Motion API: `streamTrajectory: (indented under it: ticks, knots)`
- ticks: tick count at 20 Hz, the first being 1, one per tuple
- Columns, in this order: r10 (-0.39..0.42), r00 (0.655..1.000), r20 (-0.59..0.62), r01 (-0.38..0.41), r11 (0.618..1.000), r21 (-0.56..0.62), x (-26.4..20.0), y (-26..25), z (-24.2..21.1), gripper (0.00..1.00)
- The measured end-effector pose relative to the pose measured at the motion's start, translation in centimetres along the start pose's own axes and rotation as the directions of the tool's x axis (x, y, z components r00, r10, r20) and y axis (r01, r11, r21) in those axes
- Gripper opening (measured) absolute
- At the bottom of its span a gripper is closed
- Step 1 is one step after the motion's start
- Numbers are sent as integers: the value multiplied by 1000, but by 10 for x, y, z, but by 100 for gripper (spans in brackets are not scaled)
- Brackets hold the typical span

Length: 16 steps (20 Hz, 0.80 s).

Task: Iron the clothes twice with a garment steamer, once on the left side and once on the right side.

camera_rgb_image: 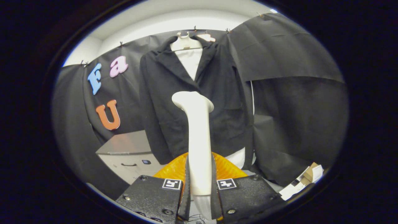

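Note:
A black jacket (192, 102) hangs on a white mannequin torso (188, 49) against the booth wall, straight ahead of the fingers. A white garment steamer (199, 137) stands upright between the two fingers, with its head (192, 101) in front of the jacket's middle, slightly left of the front opening. My gripper (199, 189) is shut on the steamer's handle, one finger pressing each side. Whether the head touches the cloth I cannot tell.
An orange ribbed dome (227, 169) sits just beyond the fingers, under the jacket's hem. A grey cabinet (127, 152) stands to the left of the jacket. Cardboard and white boxes (306, 179) lie low on the right.

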<state>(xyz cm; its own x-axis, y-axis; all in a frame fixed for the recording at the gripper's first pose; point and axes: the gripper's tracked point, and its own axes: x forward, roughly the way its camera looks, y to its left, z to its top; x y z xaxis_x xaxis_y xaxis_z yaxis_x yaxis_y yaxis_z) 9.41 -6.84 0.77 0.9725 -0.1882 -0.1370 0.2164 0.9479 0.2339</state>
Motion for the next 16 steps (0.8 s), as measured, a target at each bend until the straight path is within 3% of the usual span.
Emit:
streamTrajectory:
  ticks: [9, 16]
  knots:
    - [-50, 983, 178, 28, 992, 124, 11, -49, 119, 28]
    - [-27, 961, 276, 2, 996, 90, 49, -56, 203, 28]
